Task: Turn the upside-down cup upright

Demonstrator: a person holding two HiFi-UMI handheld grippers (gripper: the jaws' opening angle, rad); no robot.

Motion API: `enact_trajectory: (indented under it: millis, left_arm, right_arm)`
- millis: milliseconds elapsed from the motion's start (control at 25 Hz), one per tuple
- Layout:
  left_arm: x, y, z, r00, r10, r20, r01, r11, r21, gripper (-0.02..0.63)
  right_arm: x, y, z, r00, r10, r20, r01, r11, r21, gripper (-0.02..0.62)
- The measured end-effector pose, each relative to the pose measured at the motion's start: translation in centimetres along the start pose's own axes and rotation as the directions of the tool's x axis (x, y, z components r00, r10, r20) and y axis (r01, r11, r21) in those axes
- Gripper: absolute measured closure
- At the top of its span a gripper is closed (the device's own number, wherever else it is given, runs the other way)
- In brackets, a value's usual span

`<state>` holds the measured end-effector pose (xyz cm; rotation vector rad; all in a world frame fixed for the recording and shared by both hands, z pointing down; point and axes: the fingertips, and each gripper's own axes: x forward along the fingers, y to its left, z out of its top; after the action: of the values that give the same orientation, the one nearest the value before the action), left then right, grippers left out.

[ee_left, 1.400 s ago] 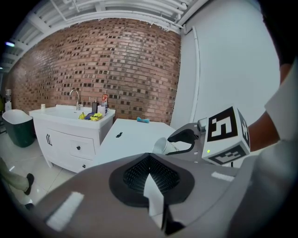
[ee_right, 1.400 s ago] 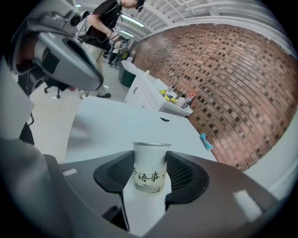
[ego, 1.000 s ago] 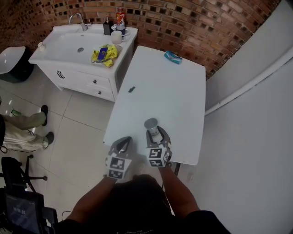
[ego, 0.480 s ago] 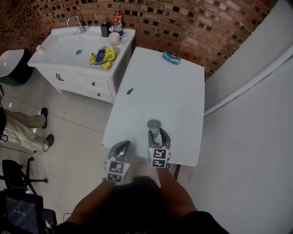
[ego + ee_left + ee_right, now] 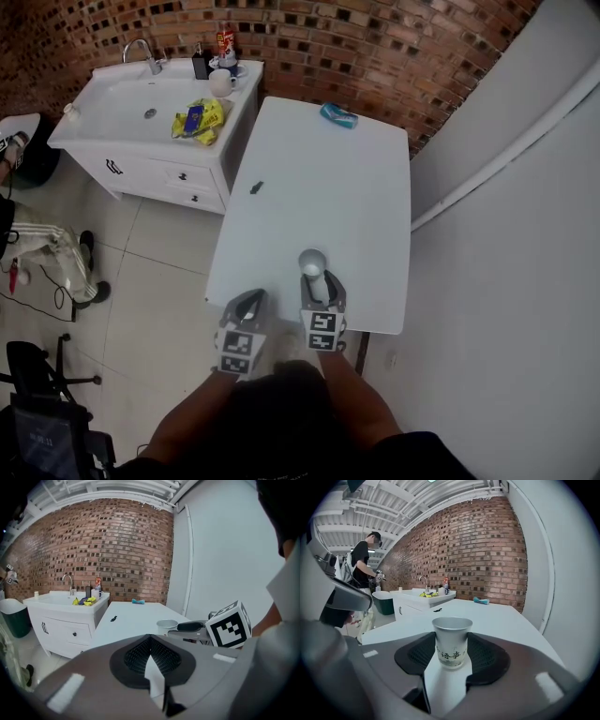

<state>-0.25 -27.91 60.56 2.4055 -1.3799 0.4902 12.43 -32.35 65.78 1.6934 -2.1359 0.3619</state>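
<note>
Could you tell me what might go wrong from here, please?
The right gripper holds the cup upright, mouth up. It looks light and may tip if a pad drags as the jaws open. It sits near the front edge of the table, so a nudge could send it off.

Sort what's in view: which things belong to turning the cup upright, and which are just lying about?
Job: cup, held upright by the right hand-held gripper; white table under it.
Lying about: blue packet, small dark thing on the table, yellow bags, mug, sink.
</note>
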Motion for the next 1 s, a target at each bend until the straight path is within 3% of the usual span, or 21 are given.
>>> enact_trajectory:
  millis: [640, 840, 1000]
  left_arm:
    - [-0.6, -1.7, -0.1, 1.0, -0.03, -0.003, 0.03, 0.999, 0.027, 0.611]
    - [-1.1, -2.0, -0.2, 0.999, -0.046, 0.006, 0.045, 0.999, 0.026, 0.611]
    - [-1.8, -2.7, -0.4, 0.997, -0.072, 0.01, 0.071, 0.997, 0.034, 0.611]
  right_arm:
    - [-1.2, -0.7, -2.0, 0.998, -0.036, -0.054, 0.037, 0.999, 0.026, 0.33]
    - [-3.0, -0.1, -1.2, 0.999, -0.018, -0.043, 0.02, 0.998, 0.06, 0.378]
    - [-4.9, 1.3, 0.3, 1.0, -0.009, -0.002, 0.009, 0.999, 0.036, 0.462]
